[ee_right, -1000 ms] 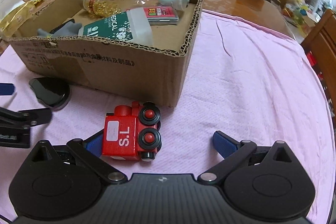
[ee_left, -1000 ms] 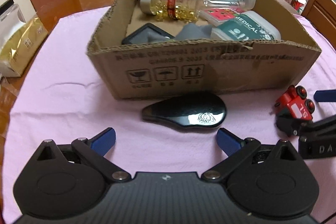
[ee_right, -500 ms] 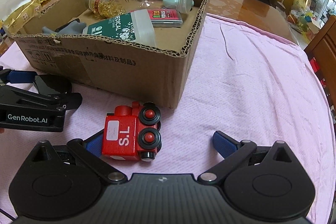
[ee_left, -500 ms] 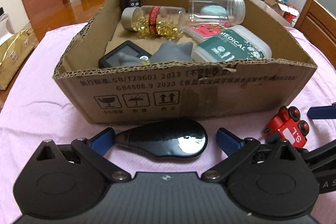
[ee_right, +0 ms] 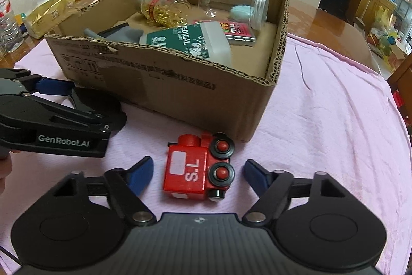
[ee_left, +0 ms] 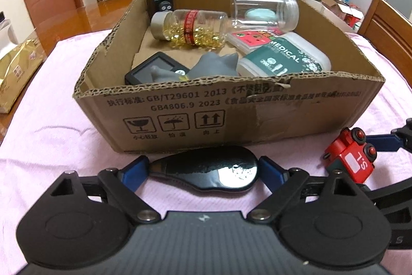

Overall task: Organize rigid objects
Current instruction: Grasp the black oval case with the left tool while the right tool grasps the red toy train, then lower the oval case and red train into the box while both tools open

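Note:
A glossy black teardrop-shaped case lies on the pink cloth in front of the cardboard box. My left gripper is open, its blue fingertips on either side of the case; whether they touch it is unclear. It also shows in the right wrist view. A red toy train lies on its side by the box's near right corner. My right gripper is open with the train between its fingers, not touching. The train also shows in the left wrist view.
The box holds a capsule bottle, a clear jar, a medical bottle, a pink card, a grey toy, a black device and a black cube. A gold bag lies left. Wooden chairs stand around the table.
My left gripper has moved forward so the black case now sits between its fingers. My right gripper has shifted left so the train is centred between its fingers, and its opening has narrowed.

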`<state>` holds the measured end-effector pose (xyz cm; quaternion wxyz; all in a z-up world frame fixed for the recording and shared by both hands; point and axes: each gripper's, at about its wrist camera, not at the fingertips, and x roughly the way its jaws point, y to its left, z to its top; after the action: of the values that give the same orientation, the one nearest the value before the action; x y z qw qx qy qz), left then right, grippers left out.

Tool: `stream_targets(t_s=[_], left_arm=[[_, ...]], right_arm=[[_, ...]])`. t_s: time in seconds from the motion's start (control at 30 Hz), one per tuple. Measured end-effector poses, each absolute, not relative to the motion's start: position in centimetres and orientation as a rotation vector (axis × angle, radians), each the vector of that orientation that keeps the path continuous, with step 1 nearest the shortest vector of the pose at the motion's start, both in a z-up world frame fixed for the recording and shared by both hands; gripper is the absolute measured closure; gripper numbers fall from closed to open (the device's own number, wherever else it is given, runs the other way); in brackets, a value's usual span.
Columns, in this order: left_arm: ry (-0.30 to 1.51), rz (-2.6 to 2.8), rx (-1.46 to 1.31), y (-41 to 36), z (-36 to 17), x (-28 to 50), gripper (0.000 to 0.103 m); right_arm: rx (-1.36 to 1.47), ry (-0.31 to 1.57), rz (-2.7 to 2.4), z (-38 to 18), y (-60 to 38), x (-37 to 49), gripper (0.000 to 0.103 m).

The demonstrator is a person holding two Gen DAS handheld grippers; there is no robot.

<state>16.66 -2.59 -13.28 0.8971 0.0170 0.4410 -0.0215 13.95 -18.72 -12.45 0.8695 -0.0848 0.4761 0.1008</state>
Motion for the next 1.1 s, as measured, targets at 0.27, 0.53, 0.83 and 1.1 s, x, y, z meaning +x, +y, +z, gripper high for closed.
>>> stream_targets(t_s=[0.27,0.53,0.83,1.1], left_arm=[[0.923,-0.034,0.034,-2.7,-13.3,16.7,0.013],[0.968,-0.093,0.046,-2.4,-12.8,16.9,0.014],[0.974,-0.181,0.142,-1.2,-9.9,15.6,0.014],[0.952,-0.288,0.164,-0.8,-4.7,15.1,0.014]], right_arm=[[-0.185,0.985,0.219,-12.1,-18.6,13.6,0.046],[-0.192,1.012,0.238,-11.6,-18.6,13.9,0.049],[-0.24,1.038,0.317,-9.0,-19.6,12.9,0.049],[-0.258,0.995,0.38,-4.5,-20.8,12.5,0.049]])
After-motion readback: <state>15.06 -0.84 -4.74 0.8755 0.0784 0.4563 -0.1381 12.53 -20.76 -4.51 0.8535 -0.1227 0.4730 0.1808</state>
